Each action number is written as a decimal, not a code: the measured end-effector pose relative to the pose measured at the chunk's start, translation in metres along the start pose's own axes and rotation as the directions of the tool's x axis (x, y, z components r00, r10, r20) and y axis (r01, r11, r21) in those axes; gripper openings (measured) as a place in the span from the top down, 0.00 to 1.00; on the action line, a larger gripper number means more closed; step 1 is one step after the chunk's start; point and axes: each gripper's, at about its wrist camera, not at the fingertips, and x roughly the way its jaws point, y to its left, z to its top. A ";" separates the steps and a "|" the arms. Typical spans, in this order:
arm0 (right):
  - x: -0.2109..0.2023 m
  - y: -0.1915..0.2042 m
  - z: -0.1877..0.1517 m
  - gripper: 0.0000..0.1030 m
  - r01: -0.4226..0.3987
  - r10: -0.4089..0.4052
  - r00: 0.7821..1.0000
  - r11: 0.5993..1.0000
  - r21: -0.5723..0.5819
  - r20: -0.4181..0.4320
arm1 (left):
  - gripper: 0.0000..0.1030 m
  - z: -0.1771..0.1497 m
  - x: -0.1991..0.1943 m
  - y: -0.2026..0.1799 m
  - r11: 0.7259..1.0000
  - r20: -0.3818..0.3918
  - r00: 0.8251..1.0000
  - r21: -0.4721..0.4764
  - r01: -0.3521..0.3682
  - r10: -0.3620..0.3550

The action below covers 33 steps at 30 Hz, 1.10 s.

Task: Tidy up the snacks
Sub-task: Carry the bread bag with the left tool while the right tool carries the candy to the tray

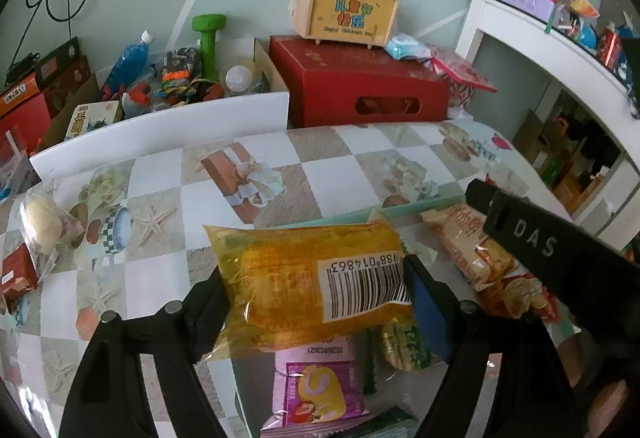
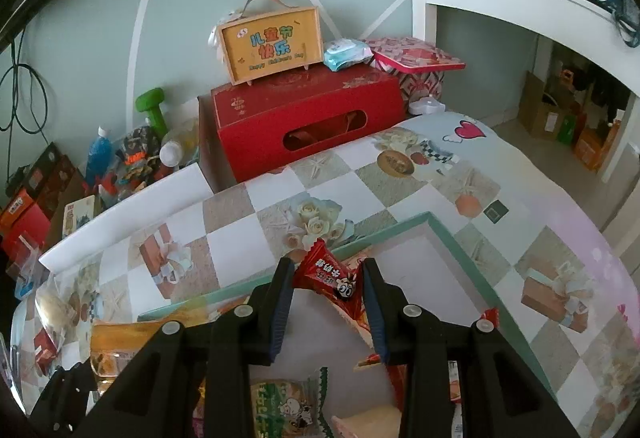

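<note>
Snacks are going into a shallow green-rimmed tray (image 1: 408,206) on the patterned tabletop.

Left wrist view: left gripper (image 1: 316,290) grasps one yellow packet (image 1: 288,278), pads pressing its two short ends, long axis running straight across between the fingers, barcode side up. It hangs over the tray's left edge. Below it in the tray: one pink packet (image 1: 316,390), one green wrapper (image 1: 404,346); to the right one orange packet (image 1: 472,242). Right gripper's black body (image 1: 560,258) crosses the right side, very near. Outside the tray, at the tabletop's left edge: one clear bag (image 1: 42,222), one red packet (image 1: 16,272).

Right wrist view: right gripper (image 2: 326,302) is clenched on one red candy wrapper (image 2: 332,278), upright between the pads, above the tray's middle; far right corner bare. Judged: each hand only needs to lower and release.
</note>
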 end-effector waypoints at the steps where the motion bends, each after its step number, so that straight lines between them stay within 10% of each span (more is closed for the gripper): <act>1: 0.000 0.000 0.000 0.64 0.001 -0.001 1.000 1.000 0.000 -0.001 | 0.19 0.000 0.000 -0.001 1.000 -0.002 1.000 0.007 -0.006 0.006; 23: -0.004 -0.001 0.001 0.26 -0.028 0.028 1.000 0.999 0.026 0.015 | 0.09 0.004 -0.019 0.017 0.998 0.050 0.997 -0.024 -0.051 0.052; 33: -0.005 0.000 0.001 0.25 -0.030 0.029 0.999 0.999 0.026 0.016 | 0.09 0.004 -0.031 0.053 0.989 0.071 0.993 -0.119 -0.088 0.097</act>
